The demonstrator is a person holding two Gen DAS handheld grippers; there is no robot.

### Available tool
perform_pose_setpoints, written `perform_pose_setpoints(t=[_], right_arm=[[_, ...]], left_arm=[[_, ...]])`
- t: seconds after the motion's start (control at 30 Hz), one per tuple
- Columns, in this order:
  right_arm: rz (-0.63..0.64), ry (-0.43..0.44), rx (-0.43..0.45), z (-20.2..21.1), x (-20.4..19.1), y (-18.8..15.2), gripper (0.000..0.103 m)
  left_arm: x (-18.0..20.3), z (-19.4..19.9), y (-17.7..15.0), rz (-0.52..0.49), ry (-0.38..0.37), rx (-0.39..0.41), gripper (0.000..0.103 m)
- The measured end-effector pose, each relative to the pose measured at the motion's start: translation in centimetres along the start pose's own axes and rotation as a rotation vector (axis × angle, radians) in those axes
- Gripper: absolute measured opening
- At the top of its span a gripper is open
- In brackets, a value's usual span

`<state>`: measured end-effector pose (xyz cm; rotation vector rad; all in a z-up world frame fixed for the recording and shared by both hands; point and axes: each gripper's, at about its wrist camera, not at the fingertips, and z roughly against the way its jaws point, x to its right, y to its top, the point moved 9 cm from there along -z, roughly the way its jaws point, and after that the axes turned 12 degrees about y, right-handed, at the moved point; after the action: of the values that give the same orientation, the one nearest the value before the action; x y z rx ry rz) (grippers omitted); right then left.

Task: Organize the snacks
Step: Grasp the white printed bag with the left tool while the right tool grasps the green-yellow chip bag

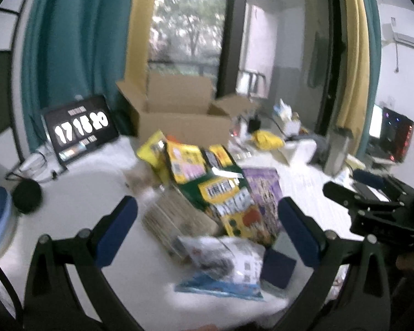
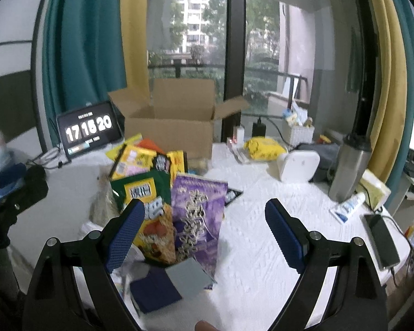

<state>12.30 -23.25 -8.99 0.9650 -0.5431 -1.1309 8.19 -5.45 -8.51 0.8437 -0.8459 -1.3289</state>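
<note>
Snack packets [image 2: 157, 193] heaped and blurred, overlapping, behind open empty right claw [image 2: 204, 233]

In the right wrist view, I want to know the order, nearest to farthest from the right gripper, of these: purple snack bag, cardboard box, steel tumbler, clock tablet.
1. purple snack bag: just ahead, near the left finger.
2. steel tumbler: farther, on the right side.
3. cardboard box and clock tablet: both at the back of the table, box centre, tablet left; too close to rank.

The right gripper is open.
</note>
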Motion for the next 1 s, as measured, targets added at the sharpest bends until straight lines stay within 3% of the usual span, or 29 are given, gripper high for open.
perform_pose_setpoints(t=[0.07,0.17,0.47,0.53,0.7,1.0], right_arm=[[-0.042,0.009,-0.057,-0.5,0.2,-1.0,0.091],[-0.013,-0.005,-0.012,-1.6,1.1,-1.5,0.091],[-0.064,0.025,-0.124,-5.0,1.8,-4.8,0.091],[-0.074,0.042,-0.135,-5.6,1.6,-5.0,0.091],[-0.073,0.110,-0.159,-7.6,0.1,-5.1,0.091],[-0.014,0.203,-0.227,-11.7,-3.5,-4.8,0.091]], left_arm=[[1.0,-1.0,-1.2,-0.018,-0.021,-0.047,0.103],[2.2,-2.7,-3.3,-0.048,-0.047,-0.128,0.103],[4.3,-7.1,-9.3,-0.146,-0.078,-0.365,0.101],[4.2,-7.8,-10.3,-0.131,-0.098,-0.407,0.087],[3.1,-7.3,-9.8,-0.090,-0.128,-0.388,0.071],[-1.4,-5.3,-7.3,-0.044,-0.078,-0.286,0.070]])
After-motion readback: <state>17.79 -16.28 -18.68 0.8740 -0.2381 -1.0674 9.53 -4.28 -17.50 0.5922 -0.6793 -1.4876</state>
